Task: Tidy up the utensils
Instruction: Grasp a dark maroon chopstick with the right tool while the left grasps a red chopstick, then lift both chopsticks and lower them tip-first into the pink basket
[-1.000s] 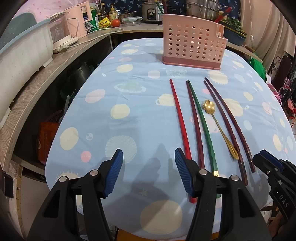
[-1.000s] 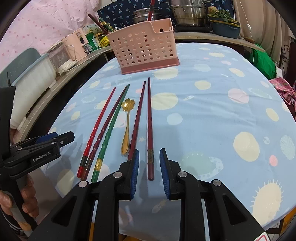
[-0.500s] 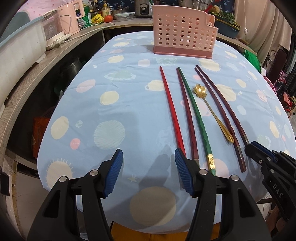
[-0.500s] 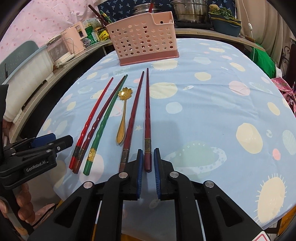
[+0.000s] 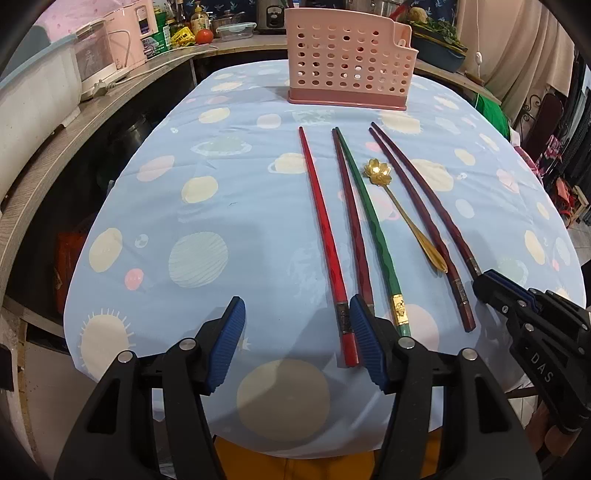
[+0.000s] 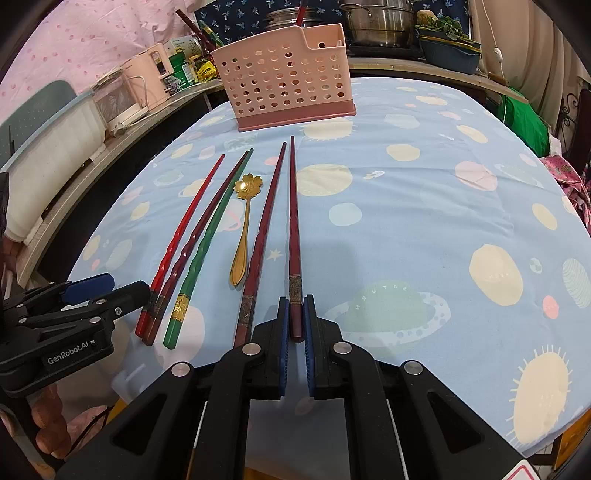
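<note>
Several chopsticks lie side by side on the blue tablecloth: a red one (image 5: 323, 236), a dark red one (image 5: 352, 225), a green one (image 5: 373, 229) and two dark maroon ones (image 6: 264, 229), with a gold flower spoon (image 6: 245, 221) between them. A pink perforated utensil basket (image 5: 347, 61) stands at the far end, also in the right wrist view (image 6: 286, 86). My left gripper (image 5: 297, 341) is open, low over the near ends of the red chopsticks. My right gripper (image 6: 294, 325) is shut on the rightmost maroon chopstick (image 6: 294, 236) at its near end.
A counter (image 5: 110, 96) runs along the left with pink appliances (image 5: 122, 40), bottles and a tomato. Pots (image 6: 380, 20) and a blue bowl (image 6: 448, 51) stand behind the basket. The table's near edge (image 5: 258, 435) is just under the grippers.
My right gripper's jaws have closed from a narrow gap onto the end of the rightmost maroon chopstick. Both grippers have drawn back slightly toward the table's near edge.
</note>
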Demonstrator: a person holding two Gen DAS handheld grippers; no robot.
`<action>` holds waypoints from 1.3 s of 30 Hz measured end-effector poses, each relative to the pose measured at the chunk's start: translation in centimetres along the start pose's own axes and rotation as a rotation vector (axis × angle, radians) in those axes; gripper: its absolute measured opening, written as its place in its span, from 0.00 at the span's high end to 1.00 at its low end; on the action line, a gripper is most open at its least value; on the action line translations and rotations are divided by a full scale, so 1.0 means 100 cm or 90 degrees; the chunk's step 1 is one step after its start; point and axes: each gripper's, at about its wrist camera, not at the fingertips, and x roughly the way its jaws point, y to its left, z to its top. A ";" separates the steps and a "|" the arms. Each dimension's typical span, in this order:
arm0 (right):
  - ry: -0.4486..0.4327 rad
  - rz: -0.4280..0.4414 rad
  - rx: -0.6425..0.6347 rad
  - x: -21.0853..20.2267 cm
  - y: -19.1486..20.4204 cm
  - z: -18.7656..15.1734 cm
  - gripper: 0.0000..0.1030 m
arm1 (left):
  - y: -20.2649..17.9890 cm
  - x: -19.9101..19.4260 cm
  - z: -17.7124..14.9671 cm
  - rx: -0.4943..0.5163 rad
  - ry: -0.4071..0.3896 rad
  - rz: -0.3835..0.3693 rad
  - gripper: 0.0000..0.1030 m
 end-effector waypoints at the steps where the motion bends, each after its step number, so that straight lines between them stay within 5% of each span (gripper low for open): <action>1: 0.000 0.000 0.000 0.000 0.000 0.000 0.93 | 0.000 0.001 0.000 0.000 0.004 -0.001 0.46; 7: 0.000 0.000 -0.001 0.000 0.000 0.000 0.93 | -0.001 0.004 -0.002 0.004 0.011 -0.005 0.46; 15: 0.000 -0.001 -0.001 0.000 0.000 0.000 0.93 | -0.002 0.006 -0.005 0.010 0.016 -0.006 0.59; 25: 0.000 0.001 0.000 0.000 0.000 0.000 0.93 | -0.003 0.005 -0.005 0.017 0.016 -0.011 0.93; 39: -0.038 0.013 0.009 -0.024 -0.001 0.014 0.93 | 0.002 -0.018 0.005 -0.001 -0.005 -0.035 0.93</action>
